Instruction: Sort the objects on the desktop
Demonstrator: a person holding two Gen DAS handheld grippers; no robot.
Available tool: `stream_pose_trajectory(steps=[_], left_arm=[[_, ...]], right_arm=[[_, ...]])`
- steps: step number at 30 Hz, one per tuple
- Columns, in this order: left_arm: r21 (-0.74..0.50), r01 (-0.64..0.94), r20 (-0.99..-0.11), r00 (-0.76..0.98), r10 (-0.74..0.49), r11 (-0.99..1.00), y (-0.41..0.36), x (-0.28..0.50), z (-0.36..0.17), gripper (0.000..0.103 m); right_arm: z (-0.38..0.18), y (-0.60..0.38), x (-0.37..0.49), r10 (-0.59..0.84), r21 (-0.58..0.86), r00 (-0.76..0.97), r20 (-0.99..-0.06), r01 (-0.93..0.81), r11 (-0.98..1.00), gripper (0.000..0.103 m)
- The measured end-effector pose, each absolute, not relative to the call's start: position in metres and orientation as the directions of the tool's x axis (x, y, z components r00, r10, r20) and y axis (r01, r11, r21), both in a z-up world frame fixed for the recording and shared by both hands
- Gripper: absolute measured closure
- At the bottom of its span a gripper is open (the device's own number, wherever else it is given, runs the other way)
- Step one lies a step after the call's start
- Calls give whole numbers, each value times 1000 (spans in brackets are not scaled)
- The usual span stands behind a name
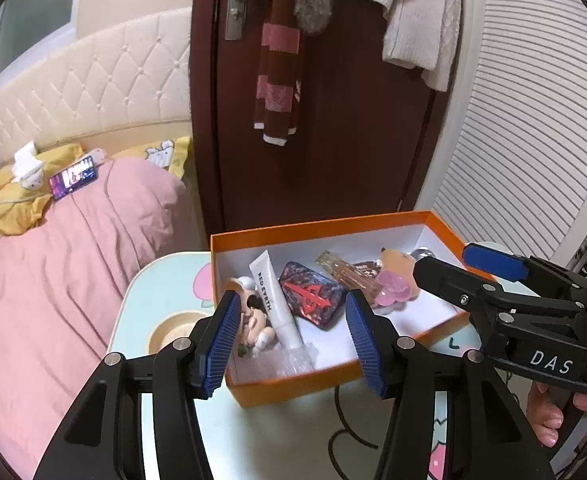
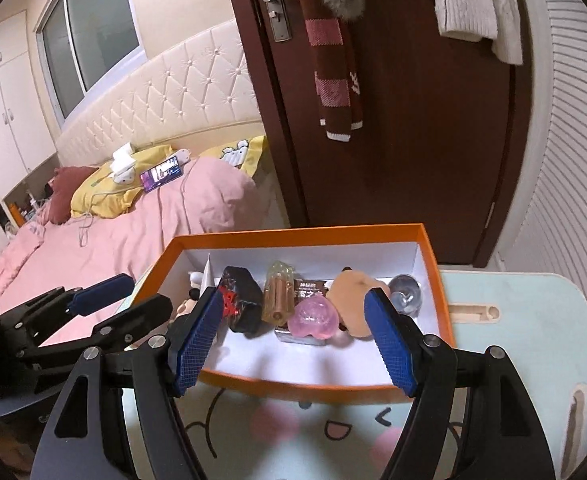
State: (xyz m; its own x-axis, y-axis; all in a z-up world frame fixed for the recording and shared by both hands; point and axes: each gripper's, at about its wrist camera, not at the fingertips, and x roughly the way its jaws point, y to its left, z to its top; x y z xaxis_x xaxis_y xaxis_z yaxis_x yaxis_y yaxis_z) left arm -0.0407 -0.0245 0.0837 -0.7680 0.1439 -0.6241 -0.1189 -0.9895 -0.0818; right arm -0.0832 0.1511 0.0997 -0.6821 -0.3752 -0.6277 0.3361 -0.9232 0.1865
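Observation:
An orange box (image 1: 293, 388) with a white inside stands on the small table. In it lie a white tube (image 1: 275, 300), a dark case with a red mark (image 1: 313, 294), a small figurine (image 1: 253, 320), a clear amber bottle (image 1: 349, 274), a pink heart-shaped piece (image 1: 393, 290) and a tan plush toy (image 1: 397, 262). My left gripper (image 1: 289, 344) hovers open over the box's near left corner, empty. In the right wrist view my right gripper (image 2: 293, 340) is open above the box's (image 2: 293, 384) front wall, empty, facing the pink piece (image 2: 313, 318), bottle (image 2: 279, 292) and dark case (image 2: 241, 300).
The pale blue table (image 2: 533, 340) has cartoon prints, slots and a round cup recess (image 1: 173, 330). A black cable (image 1: 345, 432) lies on it. A bed with pink bedding (image 1: 53, 272) lies to the left, a brown door (image 1: 353, 120) with hanging clothes behind. A hand (image 1: 549, 420) holds the right gripper.

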Motion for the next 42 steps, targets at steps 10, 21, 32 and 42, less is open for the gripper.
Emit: stream_pose_trajectory(steps=[10, 21, 32, 42], left_arm=[[-72, -120, -642, -754, 139, -990, -15, -7, 75, 41], [-95, -56, -753, -649, 109, -994, -9, 3, 16, 26], [-4, -19, -775, -632, 15, -1000, -3, -3, 2, 0], [-5, -21, -771, -636, 17, -1000, -3, -1, 1, 0]], right_arm=[[103, 157, -49, -321, 136, -698, -640, 309, -941, 30], [62, 177, -29, -187, 87, -607, -772, 189, -978, 30], [28, 178, -15, -89, -9, -621, -778, 154, -988, 16], [30, 179, -15, -84, -11, -622, -779, 148, -989, 14]])
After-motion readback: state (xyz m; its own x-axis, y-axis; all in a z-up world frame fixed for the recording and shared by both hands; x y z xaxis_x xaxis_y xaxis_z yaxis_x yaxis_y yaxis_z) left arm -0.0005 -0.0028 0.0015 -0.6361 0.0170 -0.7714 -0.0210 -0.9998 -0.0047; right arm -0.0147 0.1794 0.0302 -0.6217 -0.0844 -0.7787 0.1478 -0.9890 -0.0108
